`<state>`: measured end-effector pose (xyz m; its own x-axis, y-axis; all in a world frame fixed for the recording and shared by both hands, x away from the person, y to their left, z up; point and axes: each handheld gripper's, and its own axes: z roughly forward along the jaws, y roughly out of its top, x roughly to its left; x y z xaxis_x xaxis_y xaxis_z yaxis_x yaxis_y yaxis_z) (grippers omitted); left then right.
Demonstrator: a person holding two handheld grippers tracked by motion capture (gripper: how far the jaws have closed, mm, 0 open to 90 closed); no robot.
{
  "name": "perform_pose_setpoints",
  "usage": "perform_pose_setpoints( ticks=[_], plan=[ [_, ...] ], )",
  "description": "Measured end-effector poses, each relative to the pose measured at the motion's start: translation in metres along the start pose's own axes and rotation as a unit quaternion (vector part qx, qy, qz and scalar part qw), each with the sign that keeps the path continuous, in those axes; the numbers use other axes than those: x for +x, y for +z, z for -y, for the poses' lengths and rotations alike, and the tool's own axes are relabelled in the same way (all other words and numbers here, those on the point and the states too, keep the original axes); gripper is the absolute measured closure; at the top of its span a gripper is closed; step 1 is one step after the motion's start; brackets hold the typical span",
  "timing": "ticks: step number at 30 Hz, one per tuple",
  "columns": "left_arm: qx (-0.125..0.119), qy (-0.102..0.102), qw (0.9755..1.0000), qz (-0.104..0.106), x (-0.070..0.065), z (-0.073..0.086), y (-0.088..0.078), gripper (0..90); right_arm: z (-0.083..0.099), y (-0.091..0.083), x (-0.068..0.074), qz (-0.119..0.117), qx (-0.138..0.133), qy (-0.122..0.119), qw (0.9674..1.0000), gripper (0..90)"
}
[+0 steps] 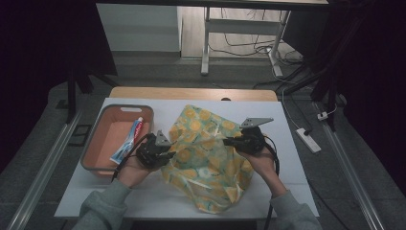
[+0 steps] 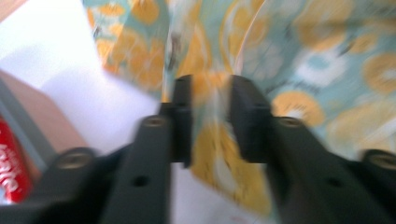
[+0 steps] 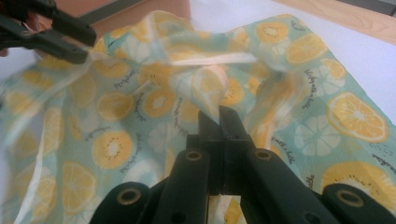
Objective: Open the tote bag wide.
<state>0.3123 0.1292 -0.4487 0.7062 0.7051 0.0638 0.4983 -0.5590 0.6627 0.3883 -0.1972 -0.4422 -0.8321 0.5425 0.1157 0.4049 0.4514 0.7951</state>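
Right gripper has its jaws pinched tight on a fold of the lemon-print bag, which sits crumpled at the middle of the white table! Left gripper is at the bag's left edge, jaws slightly apart with fabric running between them; the blur hides whether they grip. Over on the left, the orange bin holds a toothpaste tube lying along its right wall.

Toothpaste in tray, left of bag
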Motion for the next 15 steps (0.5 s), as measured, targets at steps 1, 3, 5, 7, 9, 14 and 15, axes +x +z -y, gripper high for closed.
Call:
perform_pose_setpoints(
  ticks=[1,3,5,7,9,14,15],
  plan=[
    [-0.011,-0.006,0.9998,0.012,0.001,0.0,-0.004,52.9,0.0,0.0,0.0,-0.002,-0.001,0.0,1.0,89.0],
    [-0.034,-0.014,0.9986,0.038,0.003,0.0,-0.013,45.9,-0.001,0.002,0.0,-0.005,-0.002,0.001,1.0,89.0],
    [-0.052,-0.017,0.997,0.054,0.005,0.001,-0.023,41.8,-0.002,0.003,0.0,-0.006,-0.002,0.0,1.0,89.0],
    [-0.069,-0.021,0.9953,0.065,0.009,0.002,-0.031,38.8,-0.003,0.005,-0.001,-0.009,-0.003,0.0,1.0,89.0],
    [-0.083,-0.026,0.9936,0.072,0.014,0.002,-0.036,36.6,-0.003,0.005,-0.001,-0.01,-0.004,-0.001,0.9999,89.0],
    [-0.097,-0.047,0.9916,0.07,0.03,0.007,-0.044,34.9,-0.001,0.0,0.0,-0.008,-0.01,0.0,0.9999,89.0],
    [-0.098,-0.051,0.9915,0.068,0.033,0.007,-0.045,34.8,-0.001,-0.001,0.0,-0.008,-0.012,0.0,0.9999,89.0]
  ],
)
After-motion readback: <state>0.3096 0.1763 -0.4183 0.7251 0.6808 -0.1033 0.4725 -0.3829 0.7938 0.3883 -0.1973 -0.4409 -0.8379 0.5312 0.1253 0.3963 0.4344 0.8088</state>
